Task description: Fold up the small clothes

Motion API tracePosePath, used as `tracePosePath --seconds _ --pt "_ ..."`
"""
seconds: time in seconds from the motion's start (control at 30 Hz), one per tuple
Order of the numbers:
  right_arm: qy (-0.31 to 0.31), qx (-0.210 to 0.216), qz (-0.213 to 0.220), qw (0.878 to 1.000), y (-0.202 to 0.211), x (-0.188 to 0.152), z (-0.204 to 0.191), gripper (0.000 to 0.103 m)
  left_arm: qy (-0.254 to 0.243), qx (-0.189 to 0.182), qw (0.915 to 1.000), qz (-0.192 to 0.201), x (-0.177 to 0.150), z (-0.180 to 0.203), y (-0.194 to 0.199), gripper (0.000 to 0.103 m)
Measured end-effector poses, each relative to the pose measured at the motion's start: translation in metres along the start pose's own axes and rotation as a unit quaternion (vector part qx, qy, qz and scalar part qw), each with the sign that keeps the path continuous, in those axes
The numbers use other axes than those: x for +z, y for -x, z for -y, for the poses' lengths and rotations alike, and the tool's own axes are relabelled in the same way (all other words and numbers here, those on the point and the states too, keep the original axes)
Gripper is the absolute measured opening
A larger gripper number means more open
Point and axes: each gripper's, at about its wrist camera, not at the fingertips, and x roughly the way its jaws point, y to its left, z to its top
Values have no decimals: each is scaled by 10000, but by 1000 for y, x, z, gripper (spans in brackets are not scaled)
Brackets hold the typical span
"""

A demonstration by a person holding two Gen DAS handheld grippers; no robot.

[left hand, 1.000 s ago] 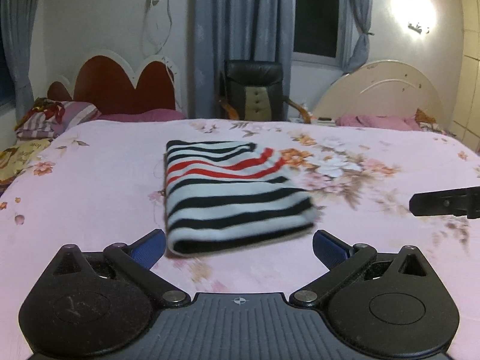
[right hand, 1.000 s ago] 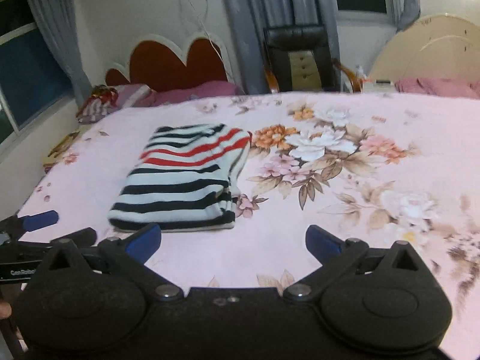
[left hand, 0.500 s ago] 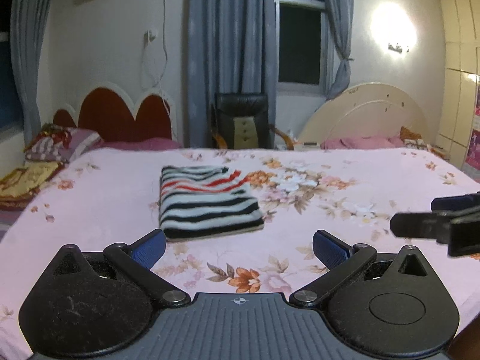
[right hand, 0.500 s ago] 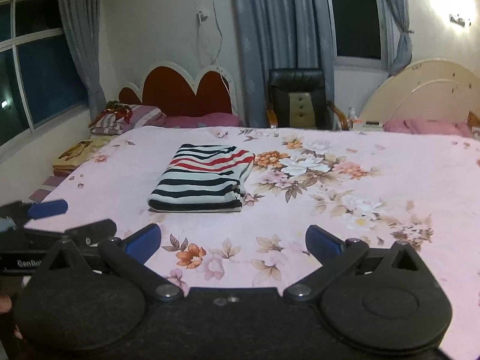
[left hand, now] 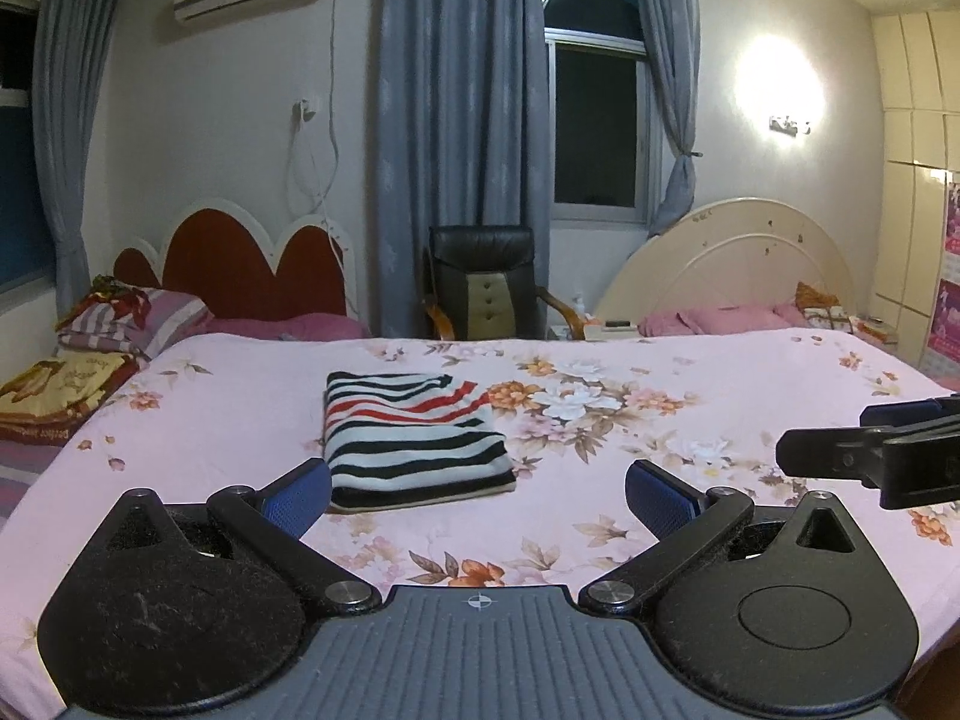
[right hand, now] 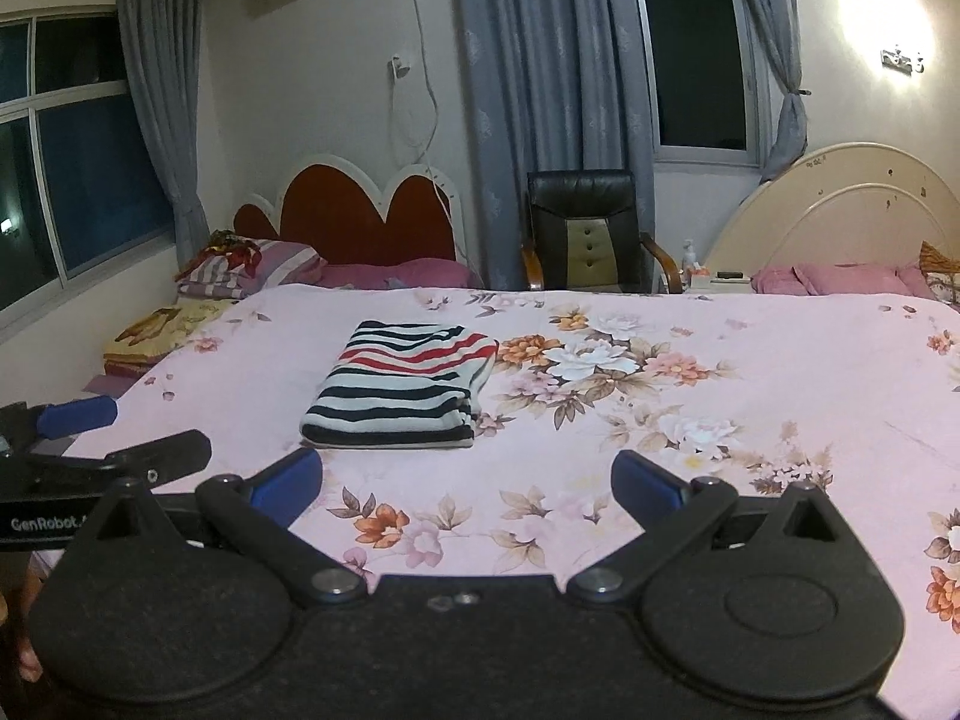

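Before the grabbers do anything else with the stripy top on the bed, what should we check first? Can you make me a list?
1. Is the stripy top folded into a neat rectangle? Ok, it lies flat on the flowery bedsheet.
2. Is the left gripper open and empty? Ok, its fingers stand wide apart with nothing between them.
3. Is the right gripper open and empty? Ok, same.
4. Are both grippers clear of the top? Ok, neither touches it.
5. Is there another piece of small clothing waiting to be folded? Cannot tell; none shows on the sheet.
6. Are the hidden layers smooth inside the fold? Cannot tell.
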Motion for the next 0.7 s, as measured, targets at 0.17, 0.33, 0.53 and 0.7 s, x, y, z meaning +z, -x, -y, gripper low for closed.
tracePosePath --seconds 0.17,0.33,0.53,0.7 --pt "-11 -18 -3 10000 -1 0 2 102 -15 41 10000 23 4 1 -1 103" --pt "-29 -19 32 10000 -1 1 6 102 -2 61 10000 48 7 2 -3 103" --pt "-76 -83 9 9999 -3 0 9 102 -27 57 10000 -5 8 3 -6 103" --pt "-74 -87 -6 9999 -5 1 7 102 -15 48 10000 21 6 4 -5 103"
